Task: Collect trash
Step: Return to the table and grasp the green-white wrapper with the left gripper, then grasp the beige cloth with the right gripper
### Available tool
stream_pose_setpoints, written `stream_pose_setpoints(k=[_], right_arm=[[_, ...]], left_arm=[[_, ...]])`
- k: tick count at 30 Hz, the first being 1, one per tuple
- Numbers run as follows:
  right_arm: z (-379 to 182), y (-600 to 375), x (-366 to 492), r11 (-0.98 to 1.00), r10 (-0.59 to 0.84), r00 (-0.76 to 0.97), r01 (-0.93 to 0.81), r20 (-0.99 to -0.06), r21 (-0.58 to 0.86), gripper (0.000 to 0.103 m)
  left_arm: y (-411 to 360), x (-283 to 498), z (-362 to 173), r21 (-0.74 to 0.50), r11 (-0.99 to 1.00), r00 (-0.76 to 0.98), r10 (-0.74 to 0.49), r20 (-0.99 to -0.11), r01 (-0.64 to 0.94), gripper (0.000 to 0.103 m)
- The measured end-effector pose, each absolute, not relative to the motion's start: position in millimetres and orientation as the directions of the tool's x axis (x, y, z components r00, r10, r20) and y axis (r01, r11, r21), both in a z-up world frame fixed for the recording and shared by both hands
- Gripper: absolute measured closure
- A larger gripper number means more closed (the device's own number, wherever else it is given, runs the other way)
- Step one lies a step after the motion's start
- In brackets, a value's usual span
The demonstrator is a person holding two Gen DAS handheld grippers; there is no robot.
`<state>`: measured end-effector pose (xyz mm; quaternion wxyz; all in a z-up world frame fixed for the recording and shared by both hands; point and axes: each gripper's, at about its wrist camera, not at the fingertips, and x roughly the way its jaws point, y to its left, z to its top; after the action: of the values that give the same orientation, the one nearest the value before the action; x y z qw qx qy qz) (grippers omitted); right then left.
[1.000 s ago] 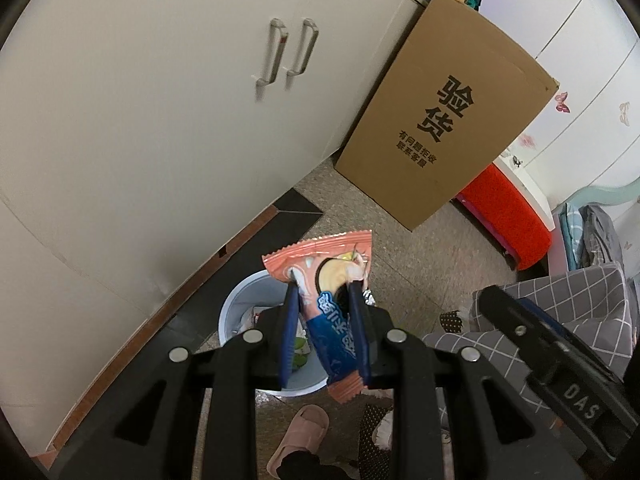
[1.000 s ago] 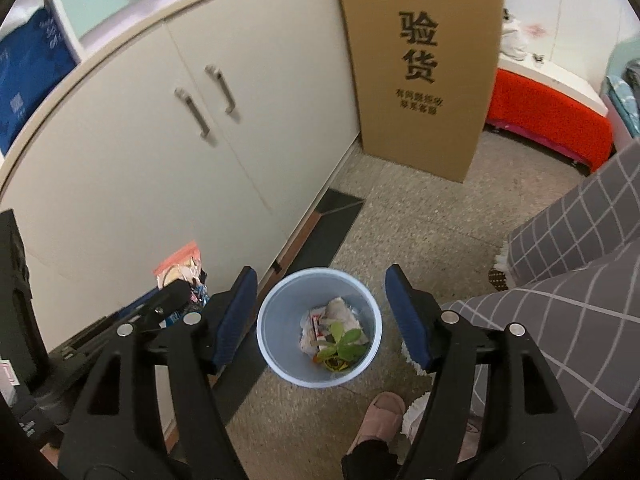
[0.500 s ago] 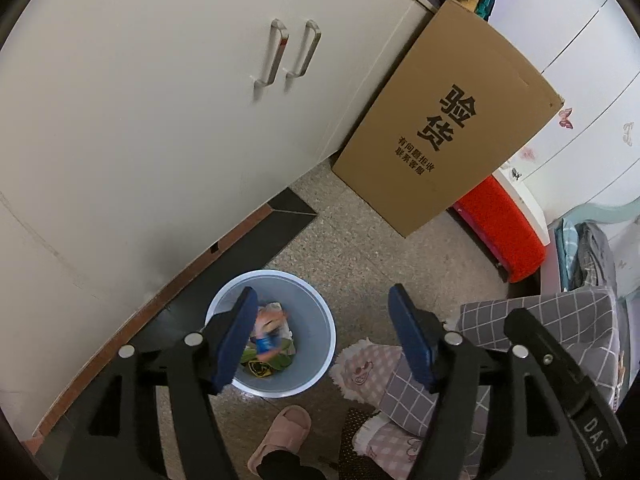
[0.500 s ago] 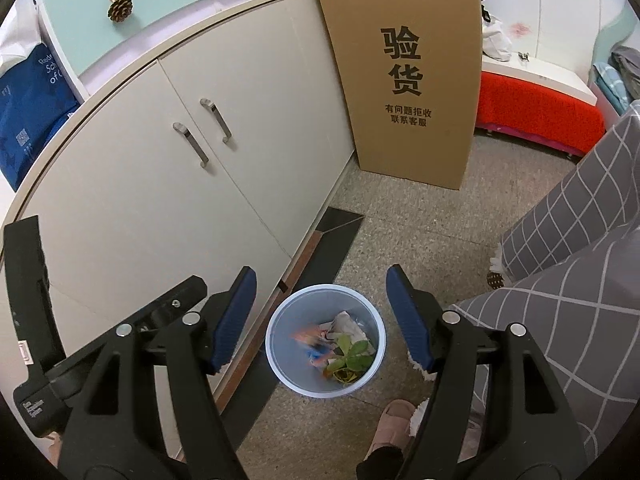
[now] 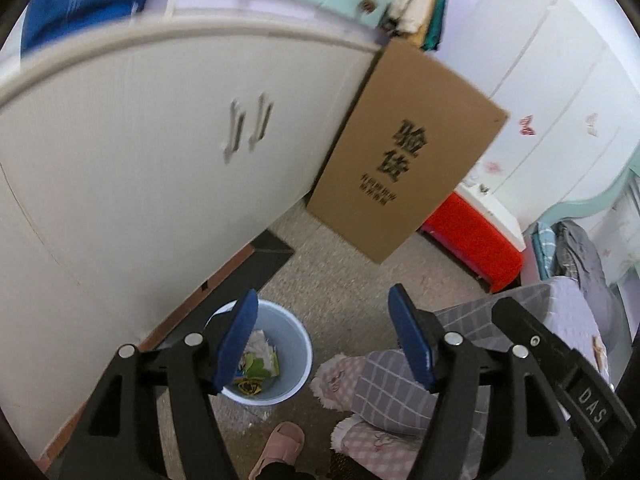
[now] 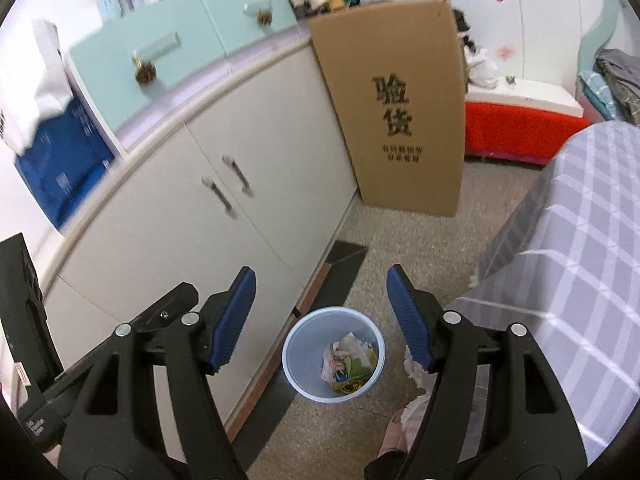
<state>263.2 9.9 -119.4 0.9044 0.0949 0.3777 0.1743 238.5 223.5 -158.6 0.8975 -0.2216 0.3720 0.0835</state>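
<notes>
While both grippers hang wide open and empty, left gripper (image 5: 322, 338) view alone shows pink slipper (image 5: 278, 446), right gripper (image 6: 320, 320) view frames bin (image 6: 334, 354) whole.

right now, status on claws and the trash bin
Left claw open, empty. Right claw open, empty. Bin on floor by the cabinet, trash inside. Nothing in the way.
</notes>
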Motion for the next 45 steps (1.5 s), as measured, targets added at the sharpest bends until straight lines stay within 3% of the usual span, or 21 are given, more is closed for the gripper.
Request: stream_pose_setpoints(k=[7, 15, 22, 26, 31, 35, 40, 41, 42, 45], right_arm=[[-72, -58, 226, 0.924, 0.369, 0.719, -0.217, -0.589, 0.314, 0.034], [-42, -177, 200, 0.952, 0.249, 0.786, -0.091, -0.566, 0.292, 0.033], [-43, -284, 191, 0.965, 0.105, 0.796, 0.064, -0.596, 0.256, 0.033], [-51, -329, 193, 0.963, 0.060, 0.777, 0.120, -0.627, 0.241, 0.033], [-61, -359, 201, 0.966, 0.037, 0.748, 0.143, -0.662, 0.215, 0.033], [-68, -370, 208, 0.967, 0.039, 0.732, 0.144, -0.680, 0.210, 0.033], [-73, -377, 223, 0.966, 0.039, 0.718, 0.151, -0.695, 0.210, 0.033], [-73, -379, 225, 0.967, 0.035, 0.716, 0.153, -0.698, 0.206, 0.033], [-75, -380, 228, 0.967, 0.033, 0.710, 0.154, -0.703, 0.202, 0.033], [-78, -385, 238, 0.969, 0.028, 0.697, 0.158, -0.717, 0.191, 0.033]], left_arm=[[155, 212, -101, -0.310, 0.932, 0.768, -0.058, -0.638, -0.187, 0.037], [35, 219, -69, -0.330, 0.944, 0.740, -0.240, -0.629, 0.025, 0.037], [-75, 238, -82, -0.339, 0.921, 0.632, -0.381, -0.675, 0.193, 0.037], [-127, 251, -97, -0.318, 0.910, 0.552, -0.413, -0.724, 0.265, 0.045], [-164, 265, -114, -0.272, 0.910, 0.499, -0.402, -0.768, 0.313, 0.047], [-181, 276, -129, -0.236, 0.918, 0.465, -0.369, -0.805, 0.320, 0.055], [-188, 285, -140, -0.211, 0.921, 0.446, -0.348, -0.824, 0.328, 0.056], [-189, 285, -141, -0.191, 0.924, 0.459, -0.335, -0.823, 0.332, 0.065], [-190, 286, -142, -0.179, 0.925, 0.459, -0.326, -0.826, 0.336, 0.081], [-189, 291, -141, -0.194, 0.918, 0.455, -0.345, -0.821, 0.345, 0.087]])
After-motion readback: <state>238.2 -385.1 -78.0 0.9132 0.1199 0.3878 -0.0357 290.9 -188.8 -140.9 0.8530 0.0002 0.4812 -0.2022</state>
